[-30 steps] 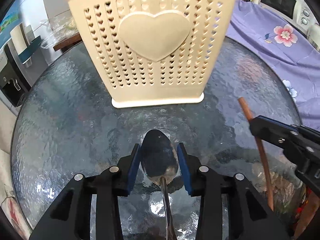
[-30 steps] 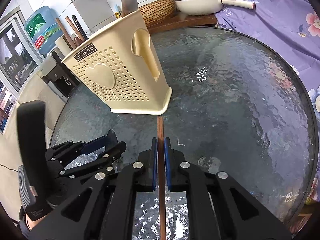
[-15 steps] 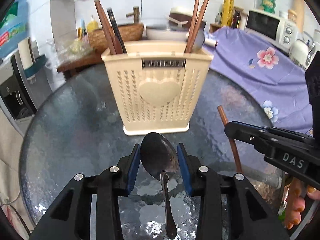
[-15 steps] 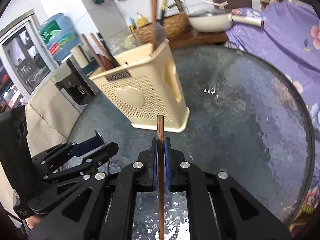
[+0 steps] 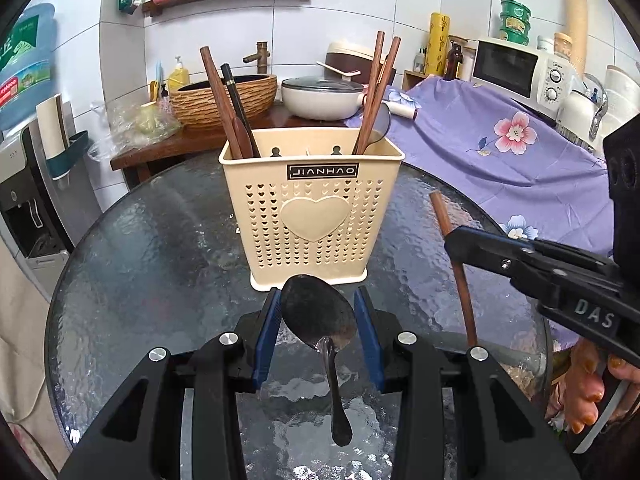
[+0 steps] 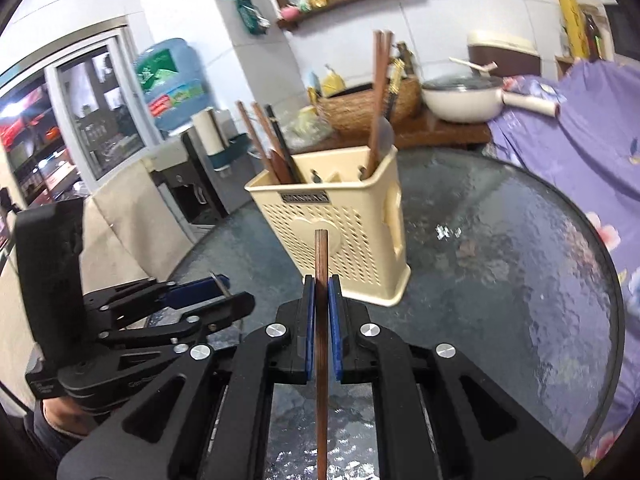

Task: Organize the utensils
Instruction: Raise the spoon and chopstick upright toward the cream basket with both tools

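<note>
A cream perforated utensil holder [image 5: 312, 208] with a heart on its front stands on the round glass table [image 5: 152, 248]; it also shows in the right wrist view [image 6: 340, 236]. Brown chopsticks [image 5: 376, 92] and a spoon stand in it. My left gripper [image 5: 318, 312] is shut on a metal spoon [image 5: 320, 316], bowl forward, held above the table in front of the holder. My right gripper [image 6: 321, 300] is shut on a brown chopstick [image 6: 321, 264], also seen in the left wrist view [image 5: 454, 260], to the right of the holder.
A purple flowered cloth [image 5: 512, 160] covers furniture right of the table. A wooden side table behind holds a woven basket [image 5: 224, 98] and a white pot [image 5: 320, 98]. A microwave [image 5: 520, 70] stands at back right, a water dispenser [image 5: 24, 184] at left.
Both grippers have risen and pulled back from the holder, which now looks smaller and shows its open top. The spoon and the chopstick stay gripped.
</note>
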Action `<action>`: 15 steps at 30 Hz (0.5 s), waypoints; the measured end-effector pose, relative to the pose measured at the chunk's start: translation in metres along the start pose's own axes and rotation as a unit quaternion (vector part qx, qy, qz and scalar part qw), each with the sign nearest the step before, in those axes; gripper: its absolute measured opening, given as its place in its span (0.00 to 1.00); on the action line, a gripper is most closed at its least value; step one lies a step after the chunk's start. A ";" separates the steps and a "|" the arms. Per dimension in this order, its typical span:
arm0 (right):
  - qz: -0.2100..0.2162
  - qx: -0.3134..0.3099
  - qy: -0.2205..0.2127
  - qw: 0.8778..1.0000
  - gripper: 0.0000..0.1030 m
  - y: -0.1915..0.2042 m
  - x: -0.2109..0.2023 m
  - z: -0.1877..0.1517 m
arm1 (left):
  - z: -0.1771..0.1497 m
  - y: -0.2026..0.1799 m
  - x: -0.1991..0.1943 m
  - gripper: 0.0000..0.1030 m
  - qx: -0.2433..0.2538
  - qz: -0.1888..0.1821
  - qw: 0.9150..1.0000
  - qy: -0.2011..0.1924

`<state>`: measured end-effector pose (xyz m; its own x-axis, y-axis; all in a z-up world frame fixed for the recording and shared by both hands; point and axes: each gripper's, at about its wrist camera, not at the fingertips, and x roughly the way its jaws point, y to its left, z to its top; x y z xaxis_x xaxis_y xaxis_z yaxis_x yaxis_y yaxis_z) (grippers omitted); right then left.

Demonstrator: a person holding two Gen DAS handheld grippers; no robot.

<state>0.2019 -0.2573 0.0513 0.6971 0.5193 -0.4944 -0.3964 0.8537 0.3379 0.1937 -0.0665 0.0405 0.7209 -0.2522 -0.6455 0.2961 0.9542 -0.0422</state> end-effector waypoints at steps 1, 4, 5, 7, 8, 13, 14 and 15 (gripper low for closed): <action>0.002 -0.005 -0.003 1.000 0.07 0.002 -0.002 0.001 | 0.001 0.000 -0.001 0.35 0.002 -0.001 1.000 -0.002; 0.004 -0.015 -0.008 1.000 0.07 0.008 -0.006 0.005 | 0.003 0.000 -0.005 0.35 0.003 -0.003 1.000 -0.007; 0.008 -0.018 -0.010 1.000 0.07 0.010 -0.009 0.006 | 0.003 0.000 -0.006 0.35 0.002 -0.005 1.000 -0.008; 0.011 -0.023 -0.015 1.000 0.07 0.012 -0.012 0.008 | 0.005 0.001 -0.008 0.35 0.003 -0.008 1.000 -0.010; 0.015 -0.025 -0.019 0.999 0.07 0.013 -0.014 0.009 | 0.006 0.000 -0.010 0.35 0.004 -0.008 1.000 -0.013; 0.021 -0.026 -0.023 0.999 0.07 0.013 -0.019 0.011 | 0.008 0.002 -0.012 0.35 0.006 -0.008 1.000 -0.016; 0.024 -0.025 -0.023 0.999 0.07 0.013 -0.020 0.011 | 0.008 0.002 -0.012 0.35 0.006 -0.007 1.000 -0.017; 0.027 -0.025 -0.023 0.999 0.07 0.013 -0.021 0.012 | 0.009 0.002 -0.013 0.35 0.006 -0.007 1.000 -0.018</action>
<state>0.1893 -0.2573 0.0757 0.6999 0.5634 -0.4391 -0.4629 0.8259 0.3219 0.1905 -0.0626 0.0553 0.7384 -0.2719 -0.6171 0.3143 0.9484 -0.0419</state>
